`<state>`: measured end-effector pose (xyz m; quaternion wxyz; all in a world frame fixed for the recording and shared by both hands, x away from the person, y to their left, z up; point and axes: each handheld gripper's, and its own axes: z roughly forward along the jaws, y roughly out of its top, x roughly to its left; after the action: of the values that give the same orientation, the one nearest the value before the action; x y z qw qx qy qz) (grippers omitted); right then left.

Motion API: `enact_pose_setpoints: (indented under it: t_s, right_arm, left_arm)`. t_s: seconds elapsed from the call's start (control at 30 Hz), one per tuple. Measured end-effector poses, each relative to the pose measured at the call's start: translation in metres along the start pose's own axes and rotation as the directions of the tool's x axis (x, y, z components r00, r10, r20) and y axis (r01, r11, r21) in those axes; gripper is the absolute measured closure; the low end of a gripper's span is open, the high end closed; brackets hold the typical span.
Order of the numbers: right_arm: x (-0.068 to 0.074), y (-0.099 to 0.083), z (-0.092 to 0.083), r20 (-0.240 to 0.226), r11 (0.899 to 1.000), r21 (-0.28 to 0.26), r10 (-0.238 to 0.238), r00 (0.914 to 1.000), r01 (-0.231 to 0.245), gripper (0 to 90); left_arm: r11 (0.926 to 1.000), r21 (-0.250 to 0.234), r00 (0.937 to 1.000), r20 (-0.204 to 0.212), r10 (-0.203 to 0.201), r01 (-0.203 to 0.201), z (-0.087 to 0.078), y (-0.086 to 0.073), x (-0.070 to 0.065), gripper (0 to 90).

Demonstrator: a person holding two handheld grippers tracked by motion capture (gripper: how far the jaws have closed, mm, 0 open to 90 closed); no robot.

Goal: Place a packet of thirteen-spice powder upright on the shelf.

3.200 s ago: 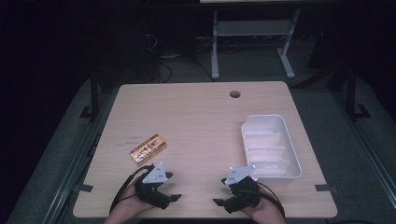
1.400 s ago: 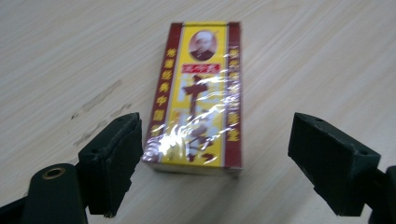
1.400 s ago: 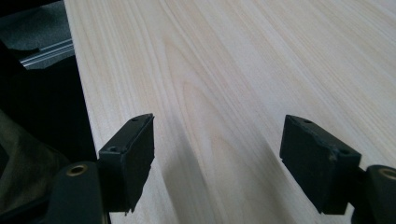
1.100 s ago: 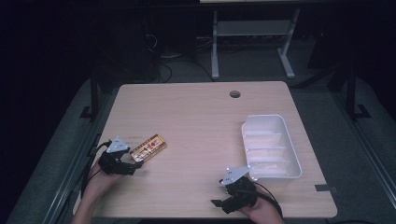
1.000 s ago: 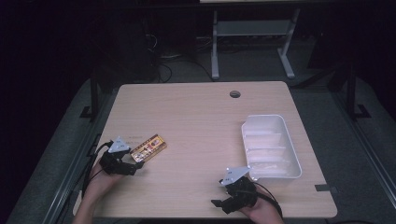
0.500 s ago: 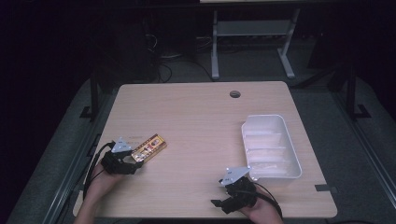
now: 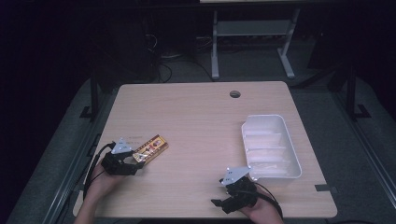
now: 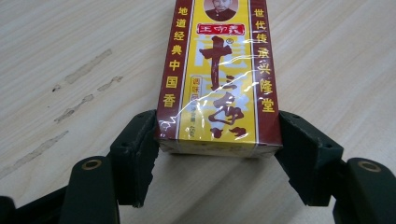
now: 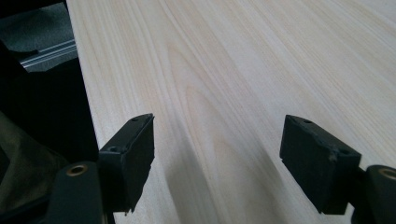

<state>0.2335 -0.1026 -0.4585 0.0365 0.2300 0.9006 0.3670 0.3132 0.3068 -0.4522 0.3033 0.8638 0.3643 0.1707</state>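
Left tool [image 8: 218, 154] jaws just closing, now clamped on near end of flat red-and-yellow printed packet [image 8: 218, 74], lying at left edge of pale wooden tabletop [image 7: 201, 121]. Grasp step done, by look. Right tool [image 9: 217, 154] gaping, empty, parked at near edge beside white plastic tray [image 7: 289, 140]. Next likely: lift level, carry toward tray, keep grip firm.

Box [image 7: 150, 148] on table [image 7: 196, 121] at left, tray [image 7: 271, 147] at right
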Motion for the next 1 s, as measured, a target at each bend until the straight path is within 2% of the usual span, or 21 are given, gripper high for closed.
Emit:
enact_pose_setpoints:
  t_s: [0.17,0.37,0.47,0.53,0.6,0.73,0.8,0.87,1.0]
  right_arm:
    - [0.000,0.000,-0.001,0.002,1.000,-0.002,-0.004,1.0000,0.004,25.7]
    - [0.000,0.000,-0.001,0.002,1.000,-0.003,0.001,1.0000,-0.001,25.7]
    - [0.002,0.001,0.000,-0.003,1.000,-0.004,-0.009,1.0000,0.009,25.7]
    - [0.003,0.002,0.001,-0.007,1.000,-0.003,-0.013,0.9999,0.013,25.7]
    - [0.004,0.003,0.002,-0.011,1.000,-0.002,-0.016,0.9998,0.016,25.7]
    - [0.006,0.003,0.001,-0.010,1.000,-0.002,-0.019,0.9998,0.019,25.7]
    - [0.005,0.003,0.001,-0.009,1.000,-0.005,-0.017,0.9998,0.017,25.7]
    - [0.004,0.003,0.001,-0.010,1.000,-0.010,-0.017,0.9998,0.017,25.7]
    - [0.004,0.003,0.001,-0.009,1.000,-0.011,-0.018,0.9998,0.018,25.7]
  left_arm:
    - [0.9997,0.021,0.9999,0.015,0.009,-0.009,-0.001,-0.001,0.000,32.8]
    - [0.9994,0.034,0.9997,0.026,-0.002,0.002,0.000,-0.002,0.001,31.5]
    - [0.9998,0.021,0.9998,0.019,-0.004,0.004,0.000,0.004,-0.002,25.9]
    - [0.9996,0.025,0.9999,0.006,0.015,-0.015,0.002,0.009,-0.005,25.0]
    - [0.9979,0.050,0.9991,-0.006,0.041,-0.041,0.007,0.015,-0.005,24.2]
    - [0.9954,0.080,0.9986,0.008,0.053,-0.053,0.015,0.024,-0.004,23.7]
    - [0.9946,0.085,0.9982,-0.001,0.060,-0.060,0.017,0.026,-0.004,25.7]
    - [0.9937,0.091,0.9978,0.011,0.065,-0.066,0.019,0.027,-0.004,30.1]
    - [0.9942,0.095,0.9985,0.023,0.049,-0.051,0.019,0.027,-0.002,30.9]
